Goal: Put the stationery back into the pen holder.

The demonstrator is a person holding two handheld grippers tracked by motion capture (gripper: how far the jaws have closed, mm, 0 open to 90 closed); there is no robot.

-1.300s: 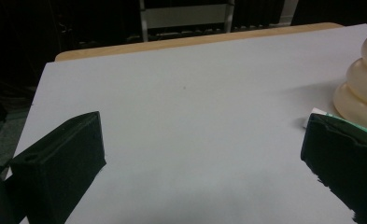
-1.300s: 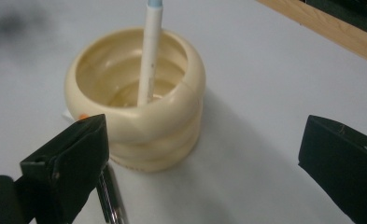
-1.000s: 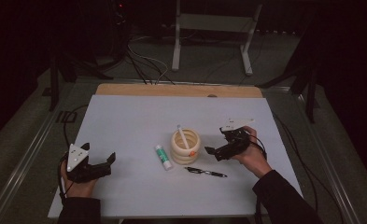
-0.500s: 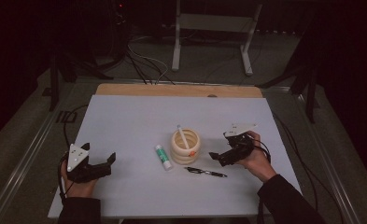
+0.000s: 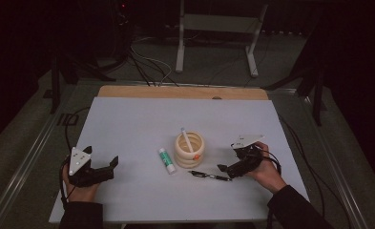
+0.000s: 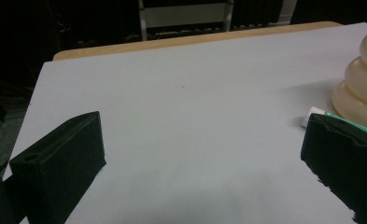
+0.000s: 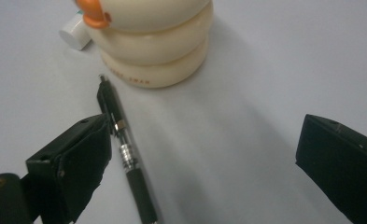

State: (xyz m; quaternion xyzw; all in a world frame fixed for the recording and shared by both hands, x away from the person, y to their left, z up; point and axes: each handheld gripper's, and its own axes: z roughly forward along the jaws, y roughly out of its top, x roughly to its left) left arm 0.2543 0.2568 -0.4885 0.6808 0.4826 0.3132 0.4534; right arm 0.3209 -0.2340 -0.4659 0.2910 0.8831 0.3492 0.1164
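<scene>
A cream ringed holder (image 5: 190,151) stands mid-table with a white stick (image 5: 184,138) leaning in it. A green-and-white glue stick (image 5: 166,160) lies to its left, and a black pen (image 5: 209,175) lies just in front of it. My right gripper (image 5: 226,171) is open and low over the pen's right end. In the right gripper view the pen (image 7: 125,154) lies against the inside of the left jaw, with the holder (image 7: 158,46) beyond my right gripper (image 7: 204,135). My left gripper (image 5: 112,167) rests open near the front left. My left gripper (image 6: 202,126) holds nothing, and the holder (image 6: 363,84) sits far right.
The white tabletop (image 5: 137,119) ends in a wooden strip (image 5: 175,92) at the back. Cables trail off both sides. A metal stand (image 5: 213,28) is on the floor behind. An orange tab (image 7: 95,14) sticks out of the holder's top ring.
My right gripper has moved from beside the holder toward the front edge, down to the black pen. The left gripper has stayed put.
</scene>
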